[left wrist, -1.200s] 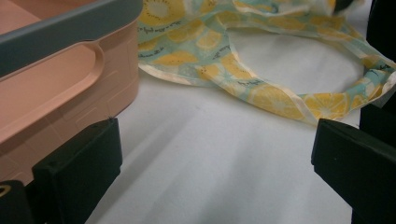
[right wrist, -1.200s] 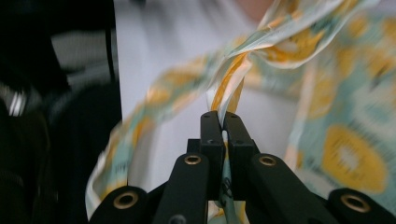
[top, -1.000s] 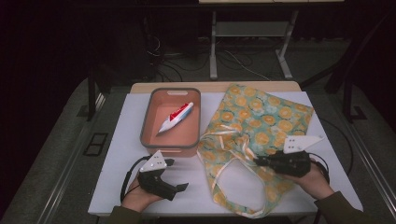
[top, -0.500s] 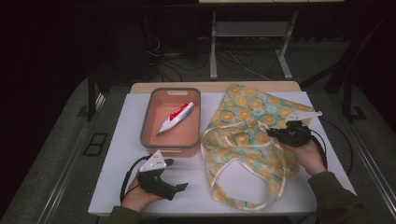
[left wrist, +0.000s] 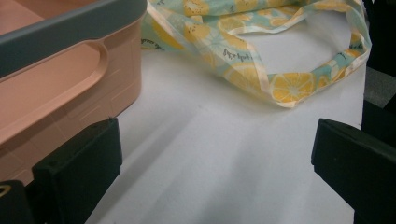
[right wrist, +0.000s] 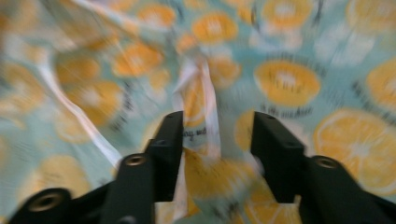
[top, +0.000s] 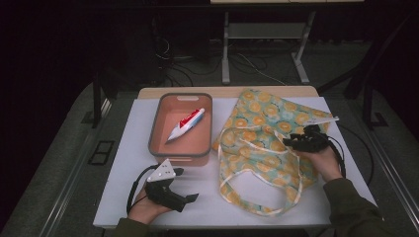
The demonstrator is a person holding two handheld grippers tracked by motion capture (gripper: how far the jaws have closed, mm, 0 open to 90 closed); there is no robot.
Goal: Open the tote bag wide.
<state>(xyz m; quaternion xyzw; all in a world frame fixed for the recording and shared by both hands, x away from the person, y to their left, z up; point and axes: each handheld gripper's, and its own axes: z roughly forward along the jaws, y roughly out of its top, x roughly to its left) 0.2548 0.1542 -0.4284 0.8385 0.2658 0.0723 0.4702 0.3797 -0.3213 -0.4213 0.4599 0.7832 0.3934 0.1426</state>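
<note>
On the white table [top: 123, 163], taking the salmon-pink bin [top: 180, 154] with its grey rim as the landmark, a fabric bag printed with orange slices [top: 267, 123] lies spread flat just to the right of the bin, its near corner close beside the bin's wall. The bag's pale-edged handles [top: 257, 197] loop out from its body toward the person's edge of the table, lower than the bin's front wall. A white and red tube [top: 185, 124] lies slantwise inside the bin. The right gripper [top: 296, 143] rests over the bag, well to the right of the bin, tips pointing toward the bin; its jaws have just been opening and now stand apart, with a folded strip of the bag's printed cloth [right wrist: 201, 107] lying between them and neither pad pressing on it, so the bag is released. The left gripper [top: 190, 198] sits just in front of the bin's near wall, held in the person's left hand [top: 143, 210]; its jaws are spread wide over bare table, grasping nothing, with the bin's handle cut-out [left wrist: 70, 70] close beside one jaw.
</note>
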